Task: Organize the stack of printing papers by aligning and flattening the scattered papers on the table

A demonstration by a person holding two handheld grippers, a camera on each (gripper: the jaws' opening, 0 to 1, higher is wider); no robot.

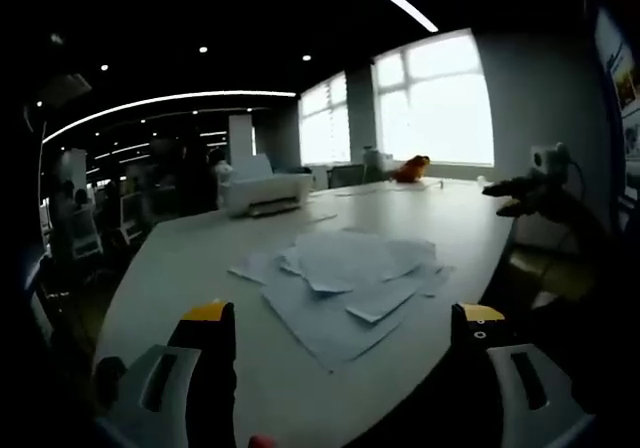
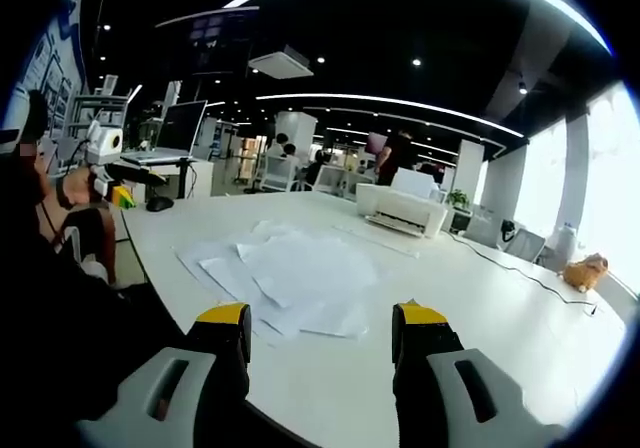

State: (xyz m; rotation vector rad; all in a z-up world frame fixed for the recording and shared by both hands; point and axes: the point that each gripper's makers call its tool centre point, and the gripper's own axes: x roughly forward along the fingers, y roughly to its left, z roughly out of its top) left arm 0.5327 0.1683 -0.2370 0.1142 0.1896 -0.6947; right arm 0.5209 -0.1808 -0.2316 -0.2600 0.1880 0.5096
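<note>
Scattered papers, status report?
Left claw open, right claw open, both empty. Scattered white paper sheets untouched on white table. White printer beyond, clear.

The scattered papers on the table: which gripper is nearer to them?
Roughly equal, perhaps the right. The right gripper hangs open just short of the scattered papers; the left gripper is open too, a little back from them.

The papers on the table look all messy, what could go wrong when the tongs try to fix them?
1. The scattered papers overlap loosely, so pushing with the open right tongs might crumple or fold a sheet.
2. Some sheets lie near the table edge in the left gripper view, so a shove from the left tongs could slide them off.
</note>
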